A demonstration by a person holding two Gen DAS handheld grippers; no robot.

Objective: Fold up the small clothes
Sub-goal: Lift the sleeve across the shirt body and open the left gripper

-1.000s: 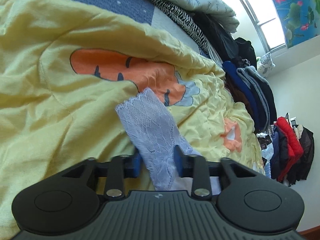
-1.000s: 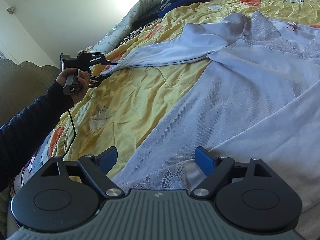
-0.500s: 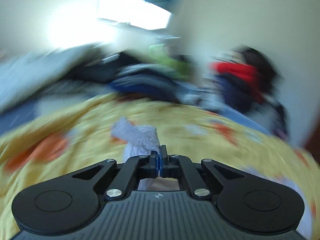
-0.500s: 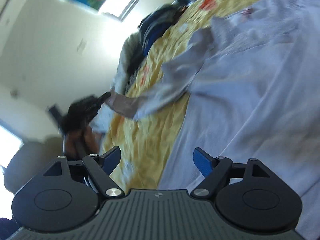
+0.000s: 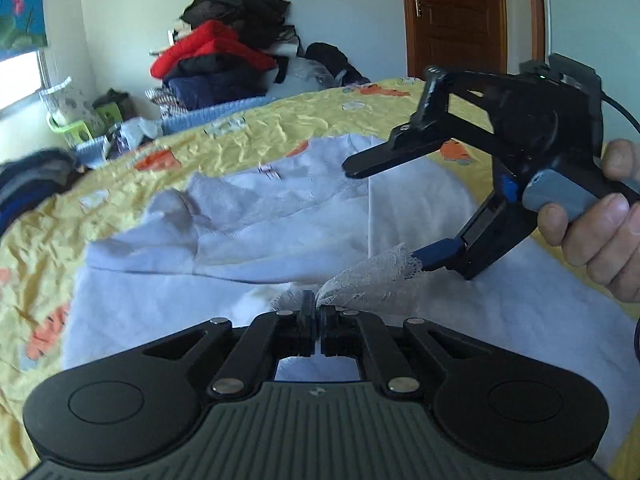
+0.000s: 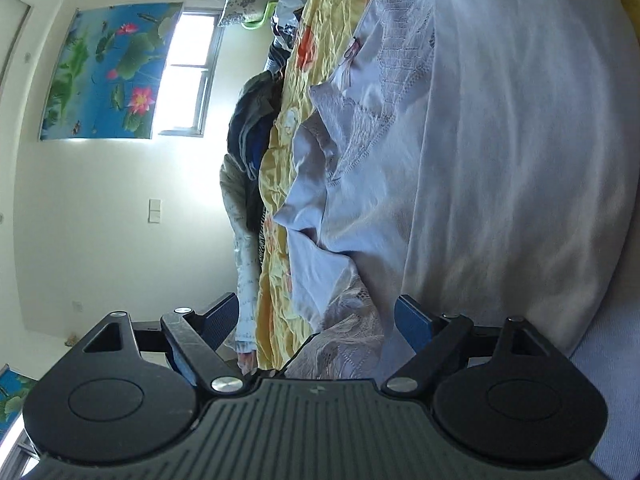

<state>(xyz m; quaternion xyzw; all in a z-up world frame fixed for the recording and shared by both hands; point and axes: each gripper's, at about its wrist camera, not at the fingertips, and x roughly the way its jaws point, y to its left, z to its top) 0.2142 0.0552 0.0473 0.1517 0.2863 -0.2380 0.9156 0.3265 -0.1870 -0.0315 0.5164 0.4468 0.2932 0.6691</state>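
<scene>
Pale lavender top (image 5: 248,236) lies spread on the yellow quilt (image 5: 280,128) of the bed, one sleeve folded across its body. Lace cuff (image 5: 372,276) of that sleeve is pinched in the left gripper (image 5: 319,316), jaws closed on it. Right gripper (image 5: 384,208) sits just beside the cuff, jaws wide apart, lower fingertip (image 5: 438,250) at the lace edge; not gripping it. A hand (image 5: 596,232) holds its handle.

right hand-held gripper (image 6: 316,326): jaws wide | lace cuff (image 6: 348,332) between them | pale top (image 6: 480,160) on yellow quilt (image 6: 280,200)
</scene>
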